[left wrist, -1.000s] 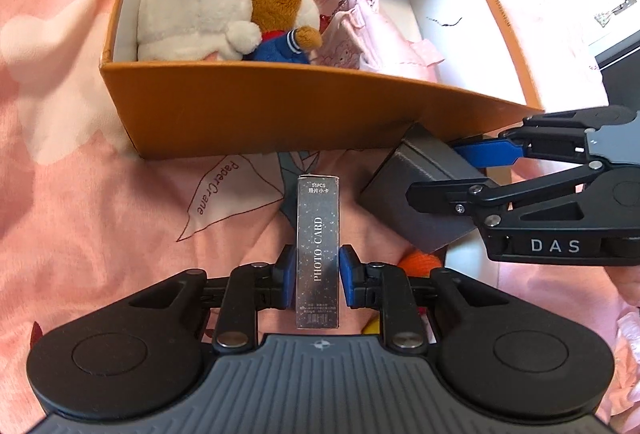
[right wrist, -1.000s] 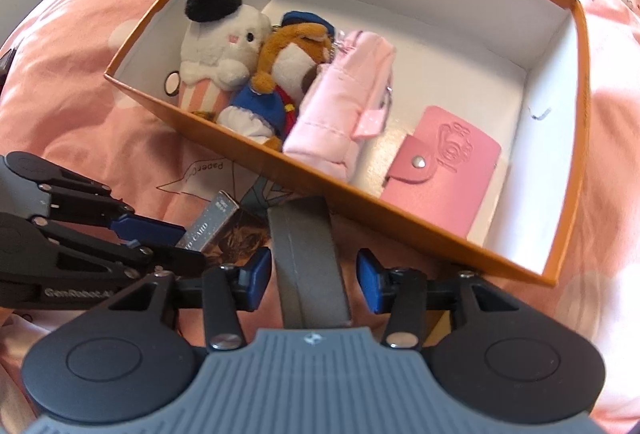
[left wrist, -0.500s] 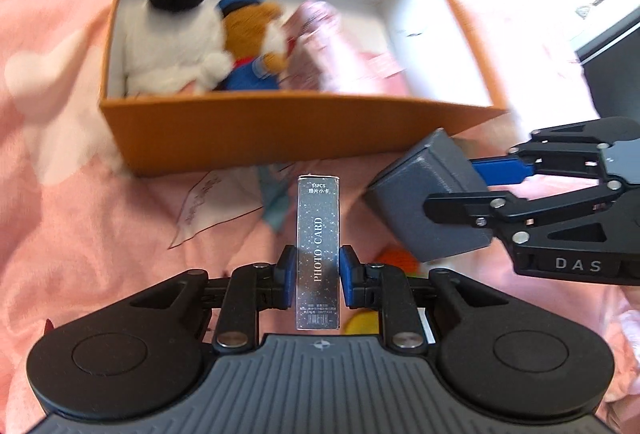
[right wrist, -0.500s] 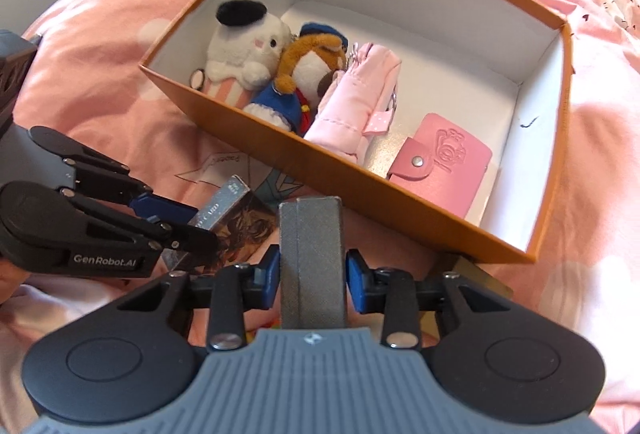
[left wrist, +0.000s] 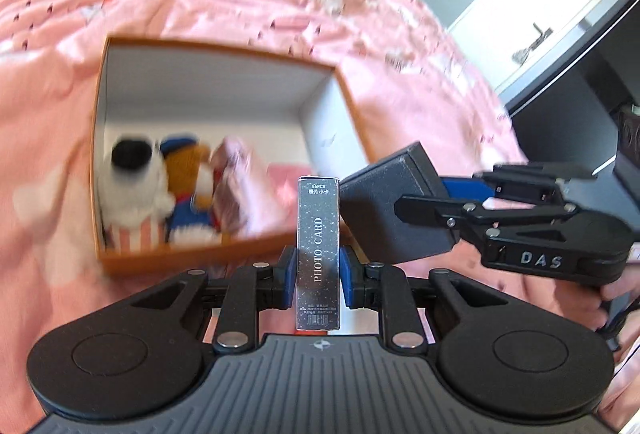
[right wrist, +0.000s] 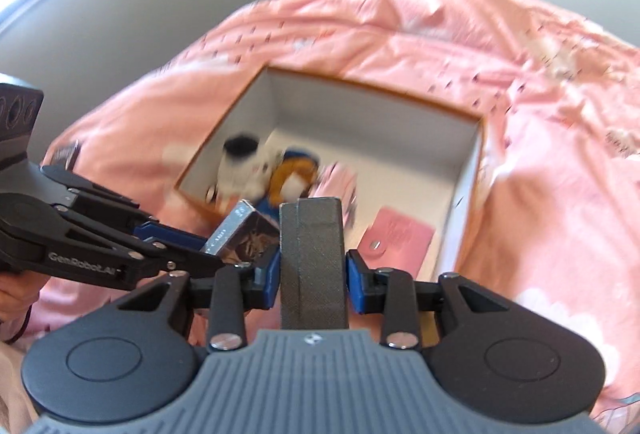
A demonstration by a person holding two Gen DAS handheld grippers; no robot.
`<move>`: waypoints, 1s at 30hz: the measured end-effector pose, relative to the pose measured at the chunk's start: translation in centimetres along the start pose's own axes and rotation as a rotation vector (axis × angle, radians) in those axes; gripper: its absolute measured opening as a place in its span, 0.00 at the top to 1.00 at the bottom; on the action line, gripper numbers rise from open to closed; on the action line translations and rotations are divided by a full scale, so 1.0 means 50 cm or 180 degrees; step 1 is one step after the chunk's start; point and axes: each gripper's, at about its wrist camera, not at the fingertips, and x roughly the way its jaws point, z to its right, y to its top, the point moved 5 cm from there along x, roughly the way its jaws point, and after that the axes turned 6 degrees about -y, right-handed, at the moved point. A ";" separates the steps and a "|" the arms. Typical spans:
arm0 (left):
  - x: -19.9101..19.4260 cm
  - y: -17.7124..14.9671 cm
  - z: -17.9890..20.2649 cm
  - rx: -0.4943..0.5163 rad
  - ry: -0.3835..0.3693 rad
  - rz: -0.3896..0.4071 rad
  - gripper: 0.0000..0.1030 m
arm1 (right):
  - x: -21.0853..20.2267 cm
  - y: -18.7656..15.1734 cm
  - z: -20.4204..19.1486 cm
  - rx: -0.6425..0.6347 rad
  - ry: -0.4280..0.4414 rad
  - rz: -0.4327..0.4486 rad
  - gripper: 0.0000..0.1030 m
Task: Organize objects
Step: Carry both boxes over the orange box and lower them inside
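Left tool [left wrist: 318, 276]: we find its blue pads clamped on the two sides of a slim card box [left wrist: 318, 250] marked PHOTO CARD, held upright.
Right tool [right wrist: 313, 276]: we find it clamped on a dark grey case [right wrist: 312, 258], which stands up between the pads.
Position of both: we see the two tools side by side above the bed, each visible in the other's view, with the held items near the front wall of the orange box [left wrist: 224, 50].
Orange box: open, white inside, resting on the pink bedspread [left wrist: 240, 2].
Contents: we note a white plush [left wrist: 132, 190], a brown plush [left wrist: 188, 194] in blue, a pink pouch [left wrist: 236, 190] and a pink wallet [right wrist: 400, 238]; all are blurred.
Person: a hand [left wrist: 618, 298] grips the right tool's handle.
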 end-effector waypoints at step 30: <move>0.316 0.258 -0.182 -0.0400 0.0526 0.0084 0.76 | 0.370 0.139 0.175 0.1227 -0.0366 -0.0112 0.65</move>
